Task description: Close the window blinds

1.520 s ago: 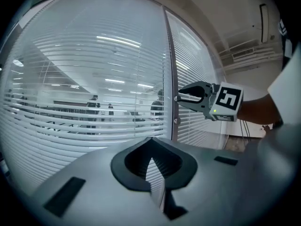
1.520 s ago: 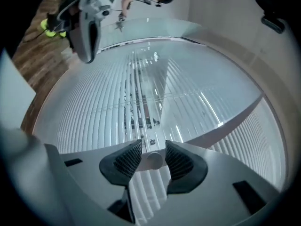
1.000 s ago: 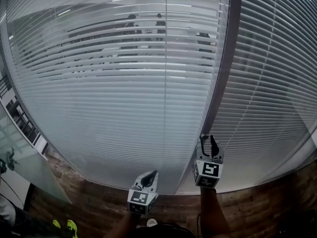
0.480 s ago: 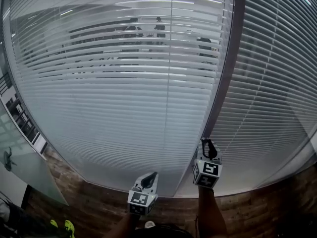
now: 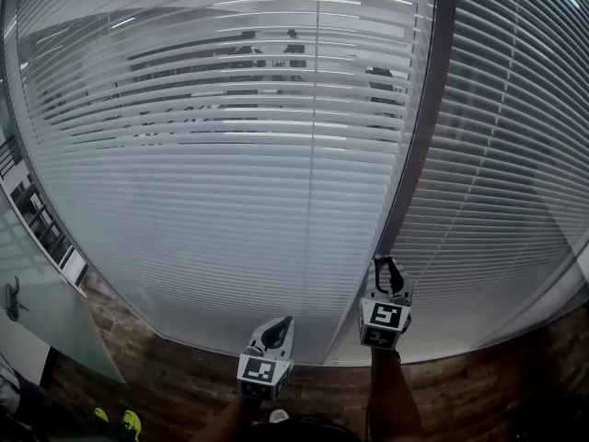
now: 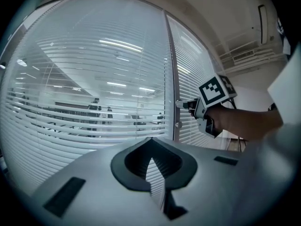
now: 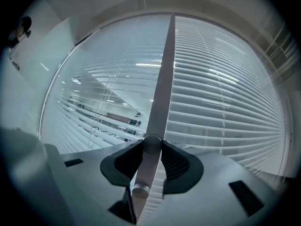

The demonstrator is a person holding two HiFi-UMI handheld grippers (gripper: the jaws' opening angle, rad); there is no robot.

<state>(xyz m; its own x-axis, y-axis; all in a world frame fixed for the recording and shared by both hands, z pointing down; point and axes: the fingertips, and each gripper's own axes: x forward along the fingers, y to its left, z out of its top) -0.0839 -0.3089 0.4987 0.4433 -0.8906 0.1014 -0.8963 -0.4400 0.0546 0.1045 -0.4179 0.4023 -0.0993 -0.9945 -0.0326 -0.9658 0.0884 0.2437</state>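
1. Since the earlier frames my right gripper (image 5: 390, 266) has just been closing: its jaws stood wide apart and have now drawn in on the knob (image 7: 151, 144). The left gripper (image 5: 279, 325) has kept its place.
2. The right gripper now grasps that knob, a pad pressed on either side of it.
3. The knob sits on the post (image 5: 414, 145) straight ahead of the right gripper, and its axis runs near to far along the gripper's own line. I judge the next move to be a roll about that line.
4. A second knob (image 7: 140, 189) sits on the post just below and is not gripped.
5. The left gripper, left of the right one and nearer me, is clenched on nothing and touches nothing.
6. The blinds (image 5: 230, 155) hang left and right of the post with their slats lying left to right. The upper left slats still let the room beyond show.
7. Nothing stands in the way of the wrist.
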